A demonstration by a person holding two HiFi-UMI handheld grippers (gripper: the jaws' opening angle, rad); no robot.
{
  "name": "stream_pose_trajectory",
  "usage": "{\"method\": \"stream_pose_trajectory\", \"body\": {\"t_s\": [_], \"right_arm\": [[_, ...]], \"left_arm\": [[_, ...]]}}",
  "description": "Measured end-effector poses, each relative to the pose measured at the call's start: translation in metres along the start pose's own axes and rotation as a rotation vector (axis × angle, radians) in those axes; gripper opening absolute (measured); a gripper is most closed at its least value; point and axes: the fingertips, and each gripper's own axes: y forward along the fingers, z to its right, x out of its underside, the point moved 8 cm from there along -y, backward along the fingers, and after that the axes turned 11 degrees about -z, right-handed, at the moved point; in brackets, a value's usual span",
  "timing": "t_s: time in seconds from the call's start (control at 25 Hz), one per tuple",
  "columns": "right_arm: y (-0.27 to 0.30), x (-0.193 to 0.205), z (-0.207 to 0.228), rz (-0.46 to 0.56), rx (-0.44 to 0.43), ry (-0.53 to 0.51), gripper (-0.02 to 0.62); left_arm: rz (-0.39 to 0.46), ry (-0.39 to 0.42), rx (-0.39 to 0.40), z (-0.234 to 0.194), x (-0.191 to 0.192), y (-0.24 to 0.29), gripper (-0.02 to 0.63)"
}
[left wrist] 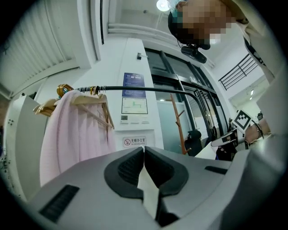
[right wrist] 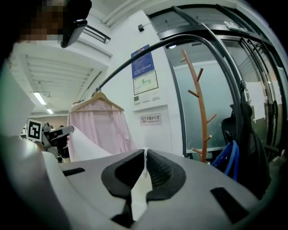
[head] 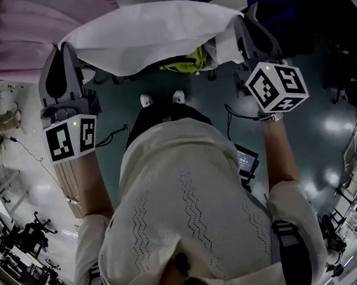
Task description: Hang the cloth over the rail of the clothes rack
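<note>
A white cloth stretches flat between my two grippers at the top of the head view. The left gripper is shut on the cloth's left edge, and a strip of cloth shows between its pads. My right gripper is shut on the right edge, with white cloth pinched in its jaws. The black rail of the clothes rack runs overhead in the left gripper view and arcs above in the right gripper view as the rail. Both grippers sit below the rail.
A pink garment hangs on a wooden hanger at the rail's left end; the pink garment also shows top left in the head view. A wooden coat stand and a dark chair with blue straps stand to the right.
</note>
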Motion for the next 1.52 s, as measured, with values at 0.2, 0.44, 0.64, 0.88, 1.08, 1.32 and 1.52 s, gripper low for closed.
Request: {"method": "stream_pose_trajectory", "body": {"t_s": [0.2,0.44,0.64,0.88,1.08,1.32,1.52], "right_arm": [[-0.004,-0.043,-0.009,0.070,-0.059,0.024,0.029],[-0.010,-0.132,-0.008,0.222,-0.128,-0.002,0.029],[-0.045,-0.189,-0.006,0.334,-0.141,-0.019,0.029],[-0.080,-0.256,-0.007,0.421,-0.178,-0.015,0.029],[-0.101,-0.320,-0.014,0.496,-0.115,-0.197,0.029],[-0.112,-0.393,-0.015,0.549,-0.077,-0.228,0.029],[-0.114,-0.437,-0.020,0.598,-0.024,-0.271,0.029]], "left_arm": [[0.084,0.069,0.049,-0.018,-0.038,0.000,0.018],[0.230,0.204,0.087,-0.047,-0.104,0.005,0.018],[0.311,0.258,0.103,-0.061,-0.150,-0.002,0.018],[0.373,0.280,0.134,-0.069,-0.212,0.004,0.018],[0.431,0.371,0.047,-0.073,-0.276,0.015,0.018],[0.464,0.501,-0.022,-0.083,-0.345,0.048,0.018],[0.465,0.549,-0.057,-0.098,-0.392,0.068,0.018]]}}
